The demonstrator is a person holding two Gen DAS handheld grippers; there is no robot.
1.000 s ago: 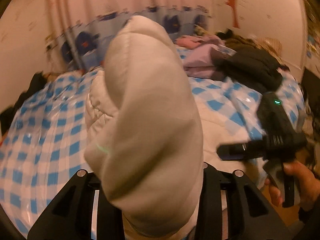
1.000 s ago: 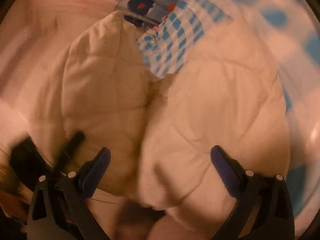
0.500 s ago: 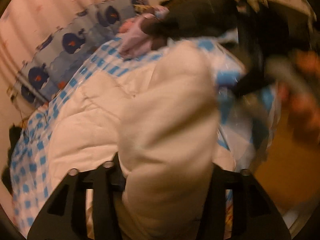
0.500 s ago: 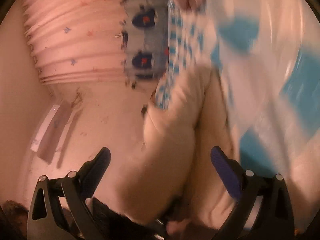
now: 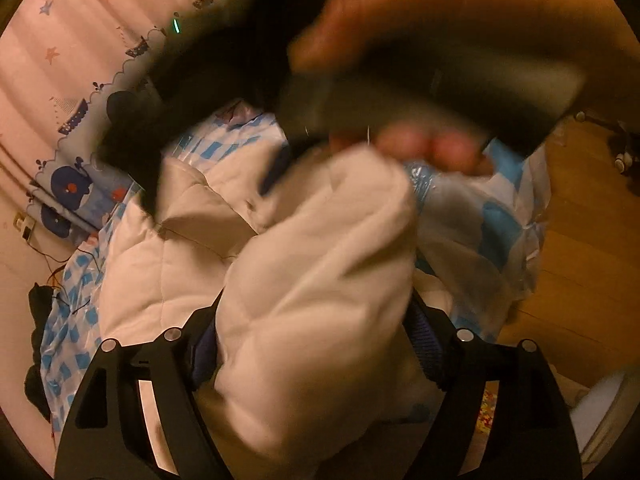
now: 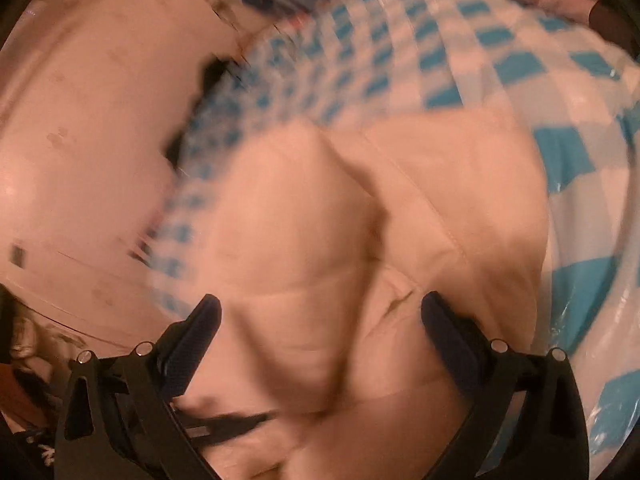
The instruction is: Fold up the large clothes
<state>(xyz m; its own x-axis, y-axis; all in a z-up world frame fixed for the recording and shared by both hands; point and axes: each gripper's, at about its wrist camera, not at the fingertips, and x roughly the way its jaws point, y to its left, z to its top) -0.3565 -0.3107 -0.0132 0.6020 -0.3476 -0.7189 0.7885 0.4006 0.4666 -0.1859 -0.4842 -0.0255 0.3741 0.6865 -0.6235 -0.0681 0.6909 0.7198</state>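
Observation:
A white quilted puffer jacket (image 5: 168, 272) lies on the bed. One thick fold of it (image 5: 320, 300) bulges up between the fingers of my left gripper (image 5: 316, 344). Those jaws are opening, and the fabric still fills the gap between the blue pads (image 5: 426, 348). A hand (image 5: 440, 20) carries the right gripper's black body (image 5: 400, 92) across the top of the left wrist view, blurred. In the right wrist view, my right gripper (image 6: 320, 320) hangs wide open just above the jacket (image 6: 440, 208). Nothing is pinched between its pads (image 6: 200, 328).
The bed wears a blue and white checked plastic sheet (image 5: 68, 320) (image 6: 520, 64). A whale-print cloth (image 5: 68, 188) and a pink star curtain (image 5: 60, 40) line the far side. Dark clothing (image 5: 36, 320) lies at the bed's left edge. Wooden floor (image 5: 580, 240) shows at the right.
The left gripper lowered the raised fold onto the jacket and its jaws spread wider. The right gripper crossed from the right side to the top of the left view. The right view swung over the jacket.

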